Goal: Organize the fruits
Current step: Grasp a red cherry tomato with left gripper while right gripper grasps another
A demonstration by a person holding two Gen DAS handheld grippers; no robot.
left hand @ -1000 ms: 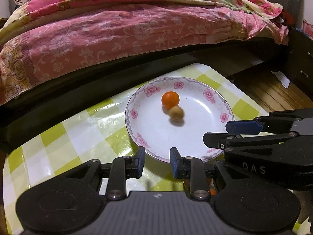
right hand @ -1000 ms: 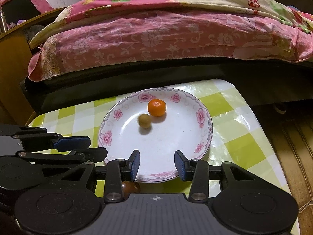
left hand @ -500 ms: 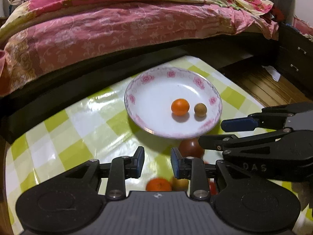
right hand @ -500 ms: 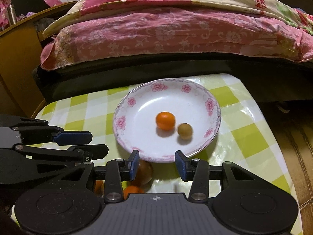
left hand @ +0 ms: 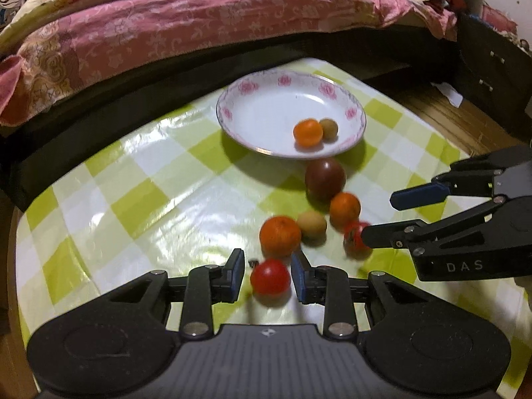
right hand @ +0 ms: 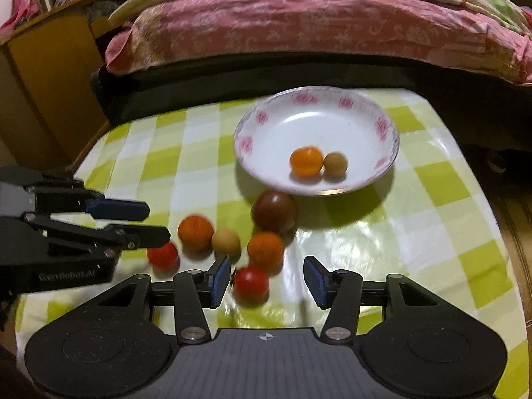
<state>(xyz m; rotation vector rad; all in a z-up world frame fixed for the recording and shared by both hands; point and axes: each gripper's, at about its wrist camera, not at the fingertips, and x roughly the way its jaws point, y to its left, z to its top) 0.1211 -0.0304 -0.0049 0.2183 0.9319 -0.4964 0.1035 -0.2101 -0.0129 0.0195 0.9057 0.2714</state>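
Both grippers pulled back, so loose fruit now shows. Left gripper [left hand: 267, 274] has a small red tomato [left hand: 270, 276] between slightly parted jaws, not pinched. Right gripper [right hand: 266, 277], jaws just opening wider, stands apart around another red tomato [right hand: 251, 283]. Farther off, the floral-rimmed white plate [left hand: 259, 113] holds a small orange tangerine [left hand: 308, 132].

Worktop [left hand: 133, 179] cloth: lime-green and white check. Plate [left hand: 266, 106]: white, pink flower rim. Fruits: orange tangerine [left hand: 308, 132], tan longan [left hand: 329, 128], dark maroon tomato [left hand: 325, 179], red tomato [left hand: 270, 276]. Bed cover [left hand: 199, 23], upper frame: pink floral.
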